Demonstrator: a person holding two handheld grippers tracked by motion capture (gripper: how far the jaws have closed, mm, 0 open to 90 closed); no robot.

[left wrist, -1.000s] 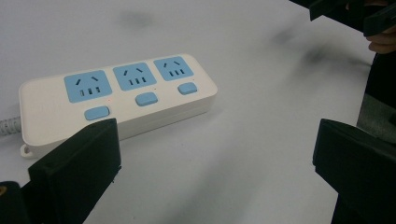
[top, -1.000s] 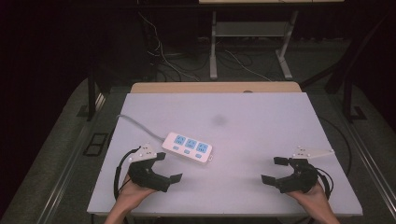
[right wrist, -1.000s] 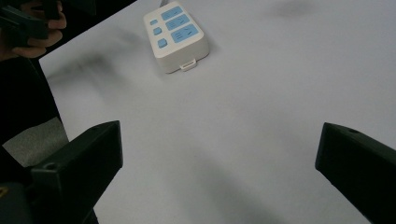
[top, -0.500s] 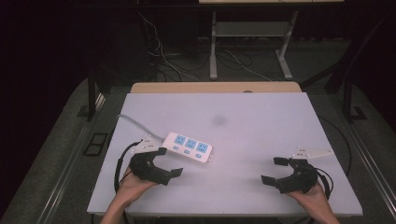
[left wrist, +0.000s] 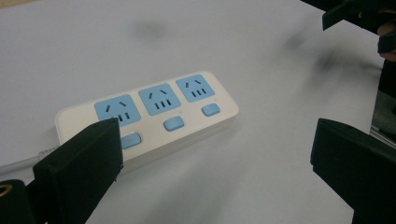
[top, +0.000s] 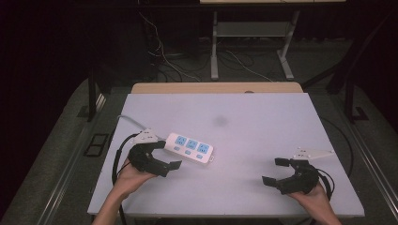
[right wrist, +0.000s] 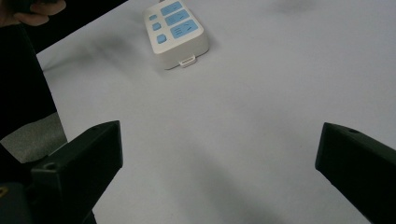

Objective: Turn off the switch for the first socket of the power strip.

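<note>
Black jaws of the right gripper [top: 278, 171] spread wide apart near the front right of the table, held in the right hand [top: 313, 199], grasping nothing, with bare white tabletop between them. Same wide, empty spread at the left gripper [top: 165, 157], held in the left hand [top: 129, 177] near the front left, its jaws pointing toward the middle of the table. Just beyond and beside the left gripper, a white power strip [top: 190, 147] flat on the white table [top: 263, 122], lying at a slant, its near end close to the upper jaw; touching or not, cannot tell. Three blue sockets along its top and three small blue buttons along the near edge, plain in the left gripper view [left wrist: 154, 112], with one jaw overlapping the strip's cabled end there. Grey cord [top: 129, 120] from the strip's left end running off toward the table's left edge. Faint dark smudge [top: 219, 121] on the tabletop beyond the strip. Further back, a tan wooden edge [top: 216, 87] behind the white top, then dark floor with loose cables [top: 234, 61] and metal legs [top: 215, 51] of another table.
</note>
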